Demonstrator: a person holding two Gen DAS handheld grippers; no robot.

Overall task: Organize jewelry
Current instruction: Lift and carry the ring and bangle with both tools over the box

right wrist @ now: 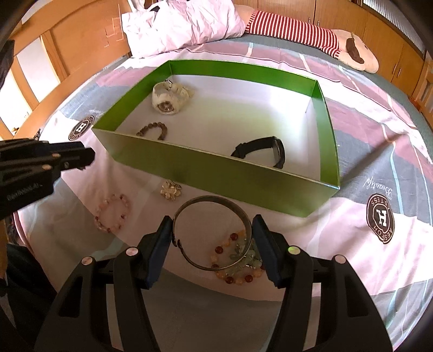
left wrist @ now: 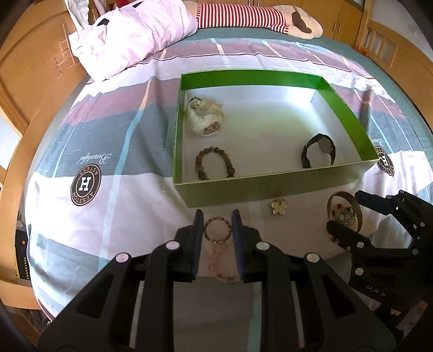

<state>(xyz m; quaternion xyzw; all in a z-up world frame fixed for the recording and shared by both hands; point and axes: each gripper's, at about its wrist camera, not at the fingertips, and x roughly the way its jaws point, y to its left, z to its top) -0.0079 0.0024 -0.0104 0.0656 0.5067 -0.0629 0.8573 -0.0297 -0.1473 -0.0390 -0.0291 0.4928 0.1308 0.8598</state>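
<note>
Jewelry lies partly on the bed (left wrist: 130,205): left tongs (left wrist: 217,216) pinch a small ring (left wrist: 218,228), right tongs (right wrist: 212,224) clasp a metal bangle (right wrist: 213,232). Pick-up step; next, carry both beyond into the green box (left wrist: 270,186).

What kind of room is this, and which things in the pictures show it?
Most likely a bedroom. The work surface is a bed covered with a printed sheet, a crumpled pillow lies at its far end beside a striped soft toy, and wooden cabinets line the wall behind.
</note>
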